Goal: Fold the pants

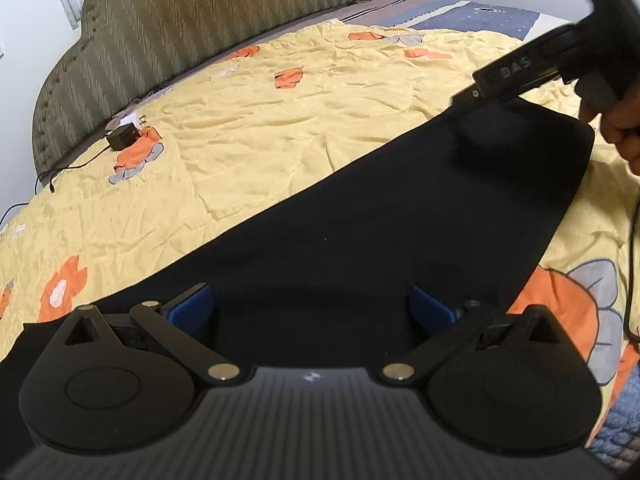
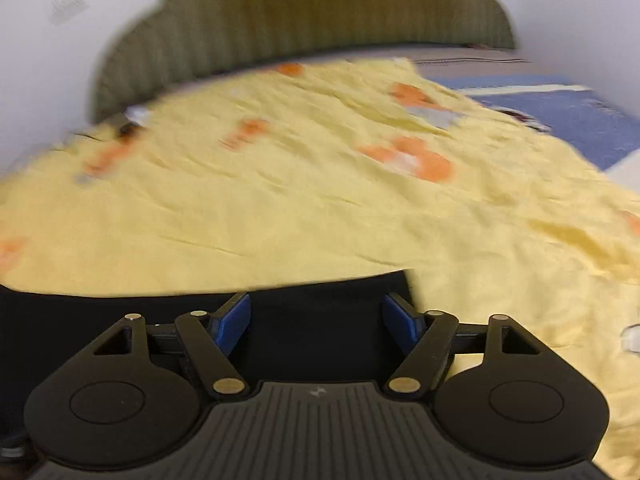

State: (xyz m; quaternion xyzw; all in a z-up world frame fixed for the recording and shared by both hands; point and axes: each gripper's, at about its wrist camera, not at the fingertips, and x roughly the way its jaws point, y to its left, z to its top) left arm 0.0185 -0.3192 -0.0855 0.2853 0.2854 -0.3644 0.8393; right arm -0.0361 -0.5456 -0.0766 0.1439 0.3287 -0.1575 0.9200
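Black pants lie flat on a yellow flowered bedsheet, running from the lower left to the upper right in the left wrist view. My left gripper is open over the near end of the pants, blue pads apart. My right gripper is open above the far end of the pants, close to their corner. The right gripper also shows in the left wrist view, at the far end of the pants, held by a hand. The right wrist view is blurred.
A green padded headboard stands behind the bed. A small black box with a cable lies on the sheet near the headboard. A blue blanket lies at the far right. White walls surround the bed.
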